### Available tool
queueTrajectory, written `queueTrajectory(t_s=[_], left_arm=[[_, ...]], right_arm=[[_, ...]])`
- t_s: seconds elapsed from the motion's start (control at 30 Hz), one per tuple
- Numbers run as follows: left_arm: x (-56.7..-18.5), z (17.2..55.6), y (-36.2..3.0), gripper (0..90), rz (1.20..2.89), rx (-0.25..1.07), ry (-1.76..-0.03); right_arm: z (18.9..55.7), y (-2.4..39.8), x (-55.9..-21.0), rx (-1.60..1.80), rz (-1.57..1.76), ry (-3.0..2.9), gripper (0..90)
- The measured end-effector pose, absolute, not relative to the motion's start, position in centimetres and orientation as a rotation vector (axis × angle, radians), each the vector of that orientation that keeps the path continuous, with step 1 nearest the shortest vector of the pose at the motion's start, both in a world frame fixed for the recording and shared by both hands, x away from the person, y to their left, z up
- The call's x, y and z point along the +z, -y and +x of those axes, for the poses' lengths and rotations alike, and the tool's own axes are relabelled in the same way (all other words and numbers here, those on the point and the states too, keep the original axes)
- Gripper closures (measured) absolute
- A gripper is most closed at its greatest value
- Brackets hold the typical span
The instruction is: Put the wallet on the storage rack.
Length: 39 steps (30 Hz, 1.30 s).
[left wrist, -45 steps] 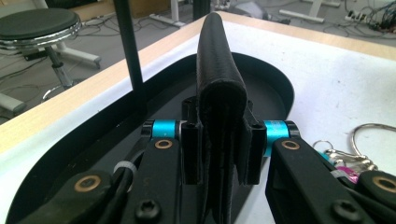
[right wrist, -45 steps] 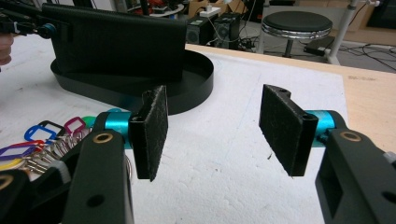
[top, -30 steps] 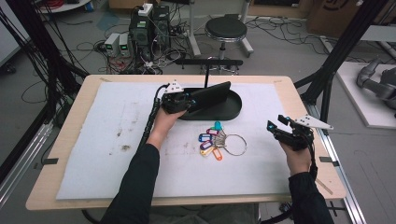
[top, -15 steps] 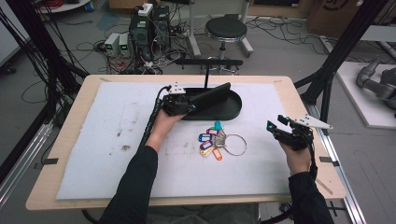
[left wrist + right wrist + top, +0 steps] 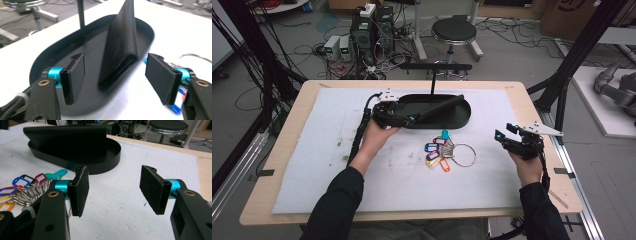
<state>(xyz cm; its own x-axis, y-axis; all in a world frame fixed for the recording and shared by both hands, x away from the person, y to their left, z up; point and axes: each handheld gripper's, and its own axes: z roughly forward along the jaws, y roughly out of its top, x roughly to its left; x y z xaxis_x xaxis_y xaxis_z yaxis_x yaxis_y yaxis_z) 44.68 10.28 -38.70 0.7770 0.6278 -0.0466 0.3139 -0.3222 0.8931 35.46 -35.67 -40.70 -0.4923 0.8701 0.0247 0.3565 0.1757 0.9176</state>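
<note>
A black oval tray [image 5: 466,118] with a thin upright post [image 5: 432,82] sits at the back middle of the white mat. A flat black folded piece [image 5: 440,105] lies slanted in it, its near end resting on the rim. My left gripper [image 5: 412,119] is at that near end. Its jaws have just been opening; the pads [image 5: 75,75] stand apart on either side of the folded piece [image 5: 122,45] without touching it. My right gripper [image 5: 501,136] hovers open at the right, with nothing between its pads [image 5: 81,188]. A key ring with coloured tags [image 5: 439,152] lies between the hands.
The mat [image 5: 312,150] covers most of the wooden table; its left half is bare with dark smudges. In the right gripper view the tags [image 5: 25,186] lie left of the jaws and the tray [image 5: 105,162] lies ahead. A stool, cables and electronics stand on the floor beyond.
The left gripper's jaws have opened off the black folded piece, and the hand has drawn back a little toward the near side. The right hand has not moved.
</note>
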Motion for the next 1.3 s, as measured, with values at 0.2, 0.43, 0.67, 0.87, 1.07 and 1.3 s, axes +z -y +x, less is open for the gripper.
queueTrajectory(t_s=[0.2, 0.43, 0.67, 0.87, 1.07, 1.3], left_arm=[[-38.4, 41.7, -13.0, 30.9, 1.919, 0.375, -0.685], [-38.3, 39.1, -15.8, 30.5, 1.893, 0.4, -0.693], [-38.3, 36.2, -18.4, 29.1, 1.88, 0.437, -0.681], [-39.1, 35.0, -19.8, 27.6, 1.847, 0.464, -0.689], [-40.3, 34.9, -20.7, 26.9, 1.846, 0.466, -0.719], [-41.0, 34.9, -20.8, 26.9, 1.857, 0.469, -0.729]], right_arm=[[35.4, 35.5, -40.6, 1.294, 1.143, -1.936, 41.3], [35.4, 35.7, -40.6, 1.296, 1.152, -1.926, 41.3], [35.1, 36.1, -40.2, 1.299, 1.151, -1.918, 41.1], [35.1, 36.2, -40.2, 1.304, 1.159, -1.921, 40.6], [35.3, 36.1, -40.3, 1.304, 1.157, -1.921, 40.5], [35.5, 36.0, -40.3, 1.292, 1.171, -1.924, 39.9]])
